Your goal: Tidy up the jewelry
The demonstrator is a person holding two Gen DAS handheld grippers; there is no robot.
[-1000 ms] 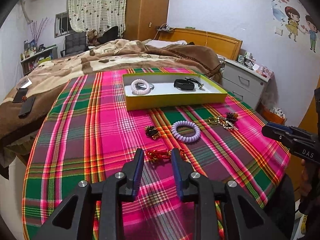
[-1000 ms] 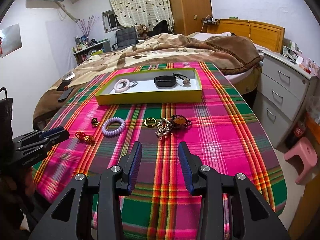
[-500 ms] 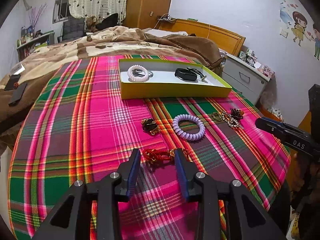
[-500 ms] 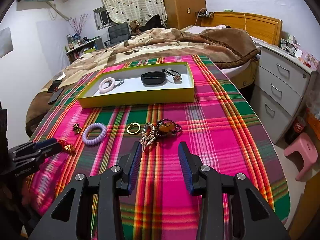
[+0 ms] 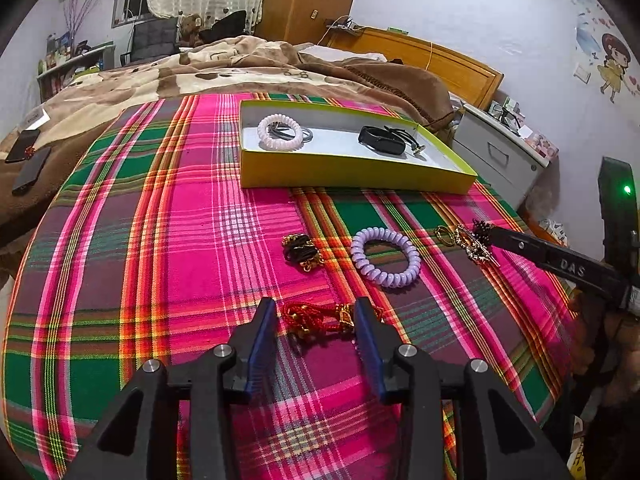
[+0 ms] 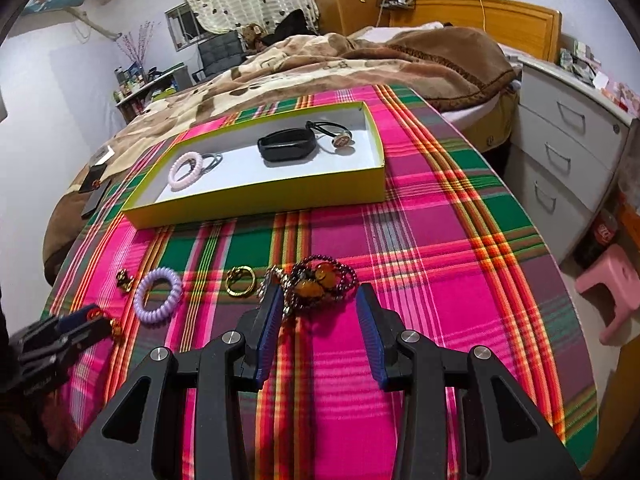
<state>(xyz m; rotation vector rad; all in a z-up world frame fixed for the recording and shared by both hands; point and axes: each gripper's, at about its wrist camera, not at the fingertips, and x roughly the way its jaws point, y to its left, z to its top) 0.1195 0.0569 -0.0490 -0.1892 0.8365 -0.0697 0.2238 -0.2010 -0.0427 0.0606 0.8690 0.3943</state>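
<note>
— While both tools hang low over the plaid cloth (image 5: 160,240), what's the left gripper (image 5: 316,312) got?
— Nothing gripped. Jaws have just been opening, now spread wide, with the red-and-gold bracelet (image 5: 316,318) lying on the cloth between the tips; pads not pressing it.
— Right gripper (image 6: 318,300)?
— Jaws wide apart too, empty. Dark beaded bracelet with amber stones (image 6: 322,280) sits right at the tips, partly between them; chain bits tangled at the left finger (image 6: 268,320). Can't tell if that finger touches them.
— Rest of the loose stuff?
— Purple spiral hair tie (image 5: 386,256) mid-cloth, small black-and-gold piece (image 5: 302,252) just left of it, gold ring (image 6: 240,280) between the tie and the beads.
— Box?
— Yellow-green tray (image 5: 352,172) at the far side of the cloth. Inside: pink spiral tie (image 5: 280,132) over grey bands at one end, black wristband (image 5: 380,140) and a black cord with a round charm (image 6: 340,138) at the other.
— Behind?
— Bed with brown blanket (image 6: 360,64), white drawers (image 6: 568,144) on the right.
</note>
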